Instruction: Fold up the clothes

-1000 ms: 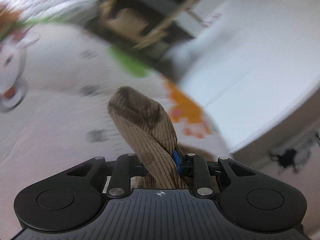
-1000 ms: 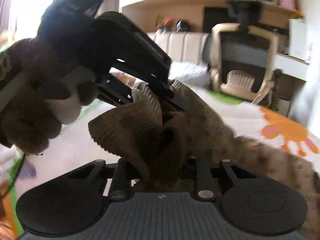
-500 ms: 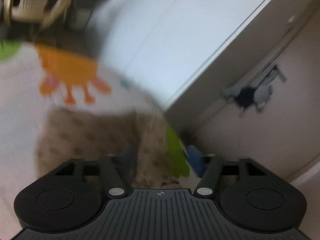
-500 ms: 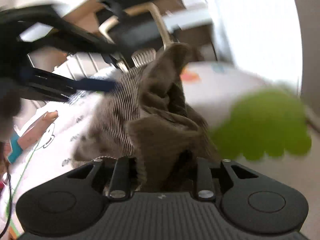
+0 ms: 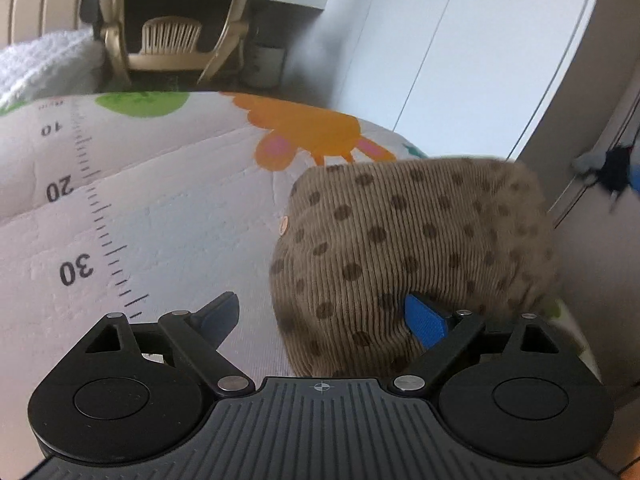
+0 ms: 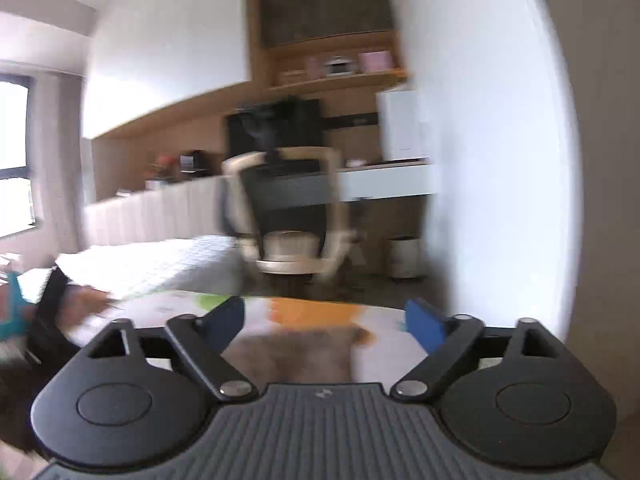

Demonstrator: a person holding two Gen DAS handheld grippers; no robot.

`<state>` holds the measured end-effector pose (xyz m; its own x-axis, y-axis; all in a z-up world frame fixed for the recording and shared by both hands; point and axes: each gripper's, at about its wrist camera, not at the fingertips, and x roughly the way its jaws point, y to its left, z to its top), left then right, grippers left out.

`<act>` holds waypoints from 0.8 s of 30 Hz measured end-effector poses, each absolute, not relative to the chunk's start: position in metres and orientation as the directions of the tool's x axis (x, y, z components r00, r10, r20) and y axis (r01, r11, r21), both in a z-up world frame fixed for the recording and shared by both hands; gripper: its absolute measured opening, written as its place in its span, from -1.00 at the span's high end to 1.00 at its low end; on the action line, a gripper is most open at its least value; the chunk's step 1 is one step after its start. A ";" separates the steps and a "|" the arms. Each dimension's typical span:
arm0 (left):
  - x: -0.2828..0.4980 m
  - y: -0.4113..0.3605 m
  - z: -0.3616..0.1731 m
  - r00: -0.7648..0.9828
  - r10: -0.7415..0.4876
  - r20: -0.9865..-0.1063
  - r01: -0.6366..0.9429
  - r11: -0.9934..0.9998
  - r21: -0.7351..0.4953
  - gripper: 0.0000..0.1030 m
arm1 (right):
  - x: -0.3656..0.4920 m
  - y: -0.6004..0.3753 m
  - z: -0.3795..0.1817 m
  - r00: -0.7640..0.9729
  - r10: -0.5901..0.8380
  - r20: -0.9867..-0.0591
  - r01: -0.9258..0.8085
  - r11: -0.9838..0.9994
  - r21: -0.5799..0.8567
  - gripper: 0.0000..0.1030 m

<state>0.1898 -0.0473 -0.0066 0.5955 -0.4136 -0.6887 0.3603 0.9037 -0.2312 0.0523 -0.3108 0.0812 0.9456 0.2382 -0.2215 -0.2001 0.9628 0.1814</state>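
Release stage of a fold. My left tongs (image 5: 322, 318) stand wide apart, their jaws having just been opening; the brown dotted corduroy garment (image 5: 404, 248) lies folded on the printed mat (image 5: 168, 216), bulging between the two blue pads, and its near edge drapes over the right-hand pad (image 5: 426, 322) — touching it, but not pinched. My right tongs (image 6: 324, 322) are likewise spread wide after just opening, with nothing between them; in that blurred view the same garment (image 6: 296, 354) shows only as a brown patch low ahead, below the pads, with a chair (image 6: 288, 216) and desk (image 6: 384, 180) beyond. I judge the step in hand to be letting go and drawing clear without disturbing the fold. To do it well, I should draw the left tongs straight back along their own line so that the pad under the cloth slides out rather than lifts the edge, keep both sets fully spread until they are clear, and then check whether the bundle — somewhat humped and near the mat's far right edge — wants flattening or squaring before the next fold.
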 end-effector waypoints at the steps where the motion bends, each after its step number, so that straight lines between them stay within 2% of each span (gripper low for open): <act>1: 0.188 -0.048 -0.007 0.601 -0.417 -0.682 0.370 0.901 -0.225 -0.85 | 0.073 -0.309 0.079 0.920 0.305 -0.246 -0.248 0.940 0.236 -0.93; 3: 0.183 -0.043 -0.009 0.603 -0.420 -0.679 0.380 0.899 -0.218 -0.87 | 0.122 -0.308 0.063 0.851 0.415 -0.322 -0.279 0.877 0.391 -0.94; 5: 0.177 -0.041 -0.012 0.601 -0.423 -0.679 0.391 0.896 -0.212 -0.88 | 0.172 -0.308 0.034 0.767 0.495 -0.407 -0.228 0.804 0.549 -0.94; 8: 0.169 -0.034 -0.015 0.588 -0.445 -0.676 0.414 0.883 -0.221 -0.91 | 0.218 -0.299 -0.013 0.704 0.471 -0.531 -0.088 0.800 0.593 -0.97; 9: 0.169 -0.033 -0.016 0.583 -0.456 -0.672 0.421 0.877 -0.231 -0.93 | 0.223 -0.293 -0.019 0.705 0.457 -0.542 -0.080 0.811 0.580 -1.00; 13: 0.171 -0.034 -0.016 0.567 -0.480 -0.670 0.455 0.860 -0.231 -0.94 | 0.209 -0.279 -0.014 0.729 0.422 -0.539 -0.121 0.855 0.505 -1.00; 16: 0.177 -0.028 -0.021 0.513 -0.586 -0.628 0.491 0.800 -0.345 -0.94 | 0.178 -0.301 0.004 0.790 0.395 -0.469 -0.172 0.877 0.449 -1.00; 17: 0.183 -0.024 -0.024 0.477 -0.639 -0.603 0.491 0.763 -0.420 -0.94 | 0.170 -0.312 0.010 0.812 0.358 -0.461 -0.157 0.895 0.418 -1.00; 19: 0.194 -0.022 -0.031 0.435 -0.694 -0.574 0.460 0.719 -0.520 -0.95 | 0.157 -0.325 0.008 0.841 0.233 -0.488 -0.076 0.944 0.320 -1.00; 22: 0.208 -0.026 -0.043 0.405 -0.725 -0.557 0.411 0.689 -0.598 -0.96 | 0.149 -0.321 -0.013 0.816 0.015 -0.578 0.027 0.998 0.065 -1.00; 24: 0.215 -0.029 -0.049 0.395 -0.743 -0.540 0.390 0.668 -0.634 -0.97 | 0.148 -0.305 -0.028 0.806 -0.052 -0.589 0.008 0.997 -0.077 -1.00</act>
